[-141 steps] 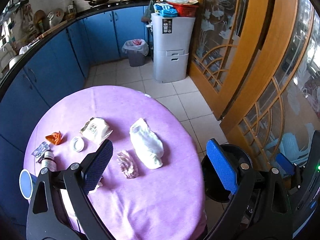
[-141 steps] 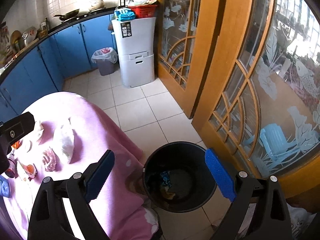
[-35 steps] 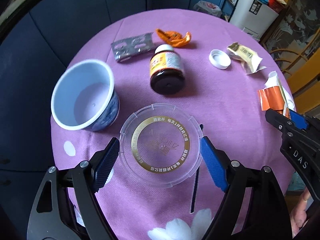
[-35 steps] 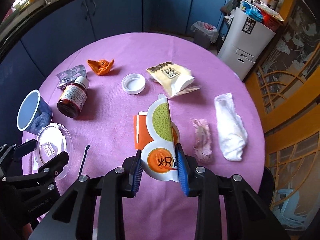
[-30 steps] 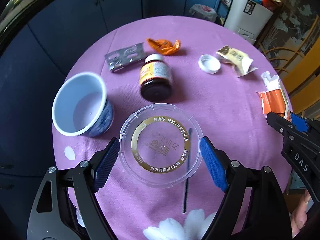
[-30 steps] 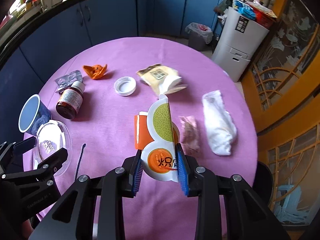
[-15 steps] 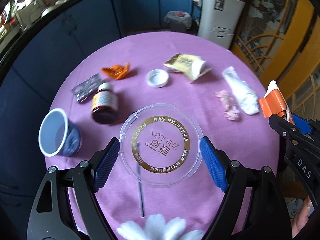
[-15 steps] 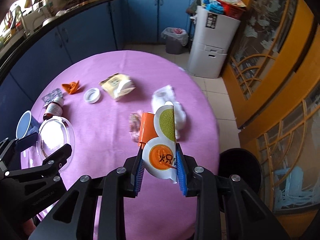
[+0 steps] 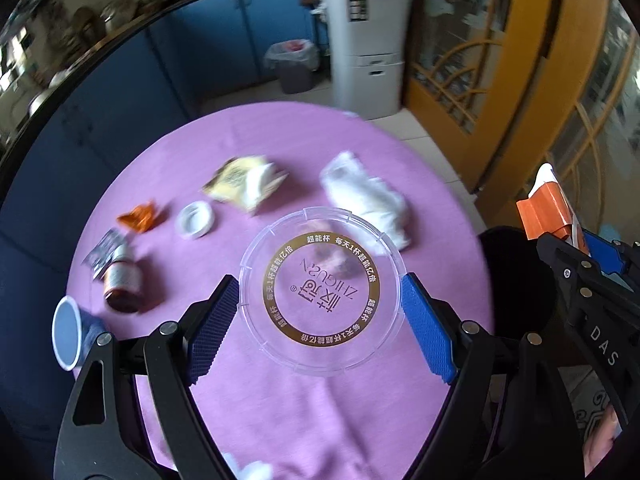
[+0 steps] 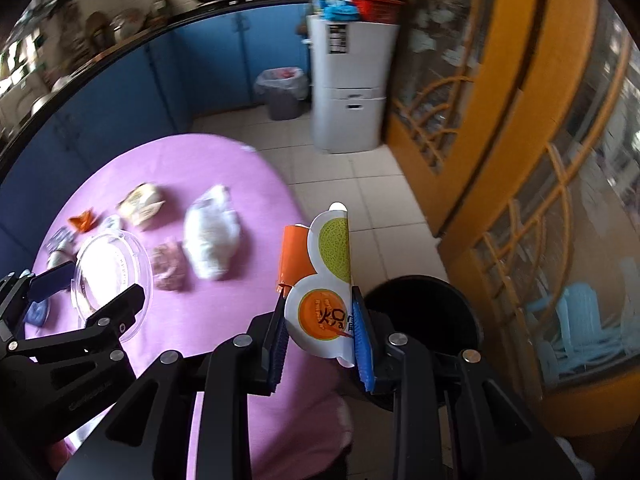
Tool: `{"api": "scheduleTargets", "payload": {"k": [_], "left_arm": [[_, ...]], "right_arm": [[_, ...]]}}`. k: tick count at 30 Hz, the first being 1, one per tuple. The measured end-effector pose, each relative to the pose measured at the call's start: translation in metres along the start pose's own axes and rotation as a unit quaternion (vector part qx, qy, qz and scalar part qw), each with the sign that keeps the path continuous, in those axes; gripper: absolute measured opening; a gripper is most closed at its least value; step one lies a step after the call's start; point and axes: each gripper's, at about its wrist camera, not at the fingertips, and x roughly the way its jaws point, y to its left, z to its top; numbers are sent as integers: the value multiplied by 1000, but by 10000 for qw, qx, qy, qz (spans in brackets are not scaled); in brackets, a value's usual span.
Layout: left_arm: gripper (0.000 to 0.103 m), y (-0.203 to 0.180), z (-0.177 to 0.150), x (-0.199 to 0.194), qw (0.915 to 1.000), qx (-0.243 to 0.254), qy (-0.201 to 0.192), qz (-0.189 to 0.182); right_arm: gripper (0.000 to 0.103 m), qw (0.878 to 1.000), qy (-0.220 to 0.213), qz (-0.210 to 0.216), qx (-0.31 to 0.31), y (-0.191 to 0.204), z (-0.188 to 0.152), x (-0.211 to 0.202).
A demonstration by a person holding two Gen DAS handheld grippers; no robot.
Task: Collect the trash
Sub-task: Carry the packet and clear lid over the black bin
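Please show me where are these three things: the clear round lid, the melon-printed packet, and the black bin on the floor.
clear round lid (image 9: 320,292): left wrist view, centre inside its gold ring.
melon-printed packet (image 10: 322,312): right wrist view, on the orange melon print.
black bin (image 10: 460,304): right wrist view, on its far rim.

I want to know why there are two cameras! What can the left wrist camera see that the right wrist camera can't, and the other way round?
Only the left wrist view shows the gold ring and writing on the clear lid, and the brown bottle clearly. Only the right wrist view shows the melon picture on the carton and the black bin's open mouth beside the table. Both show the purple tablecloth, the white bag, the lid in the left gripper and the carton in the right gripper.
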Motion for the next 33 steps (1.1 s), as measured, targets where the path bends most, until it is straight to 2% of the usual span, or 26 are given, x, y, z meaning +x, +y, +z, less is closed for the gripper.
{"api": "scheduleTargets", "payload": {"k": [7, 16, 24, 33], "left_arm": [[81, -57, 21, 6, 9983, 530, -127, -184], [81, -117, 44, 13, 9940, 997, -230, -390], [81, -162, 57, 18, 9897, 1292, -258, -562], [82, -189, 62, 26, 9872, 1439, -160, -666]], "right_arm": [[28, 9981, 20, -287, 545, -57, -4, 4], [28, 9932, 55, -602, 994, -107, -10, 13], [28, 9893, 168, -672, 1284, -138, -19, 21], [28, 9857, 292, -682, 1515, -163, -26, 32]]}}
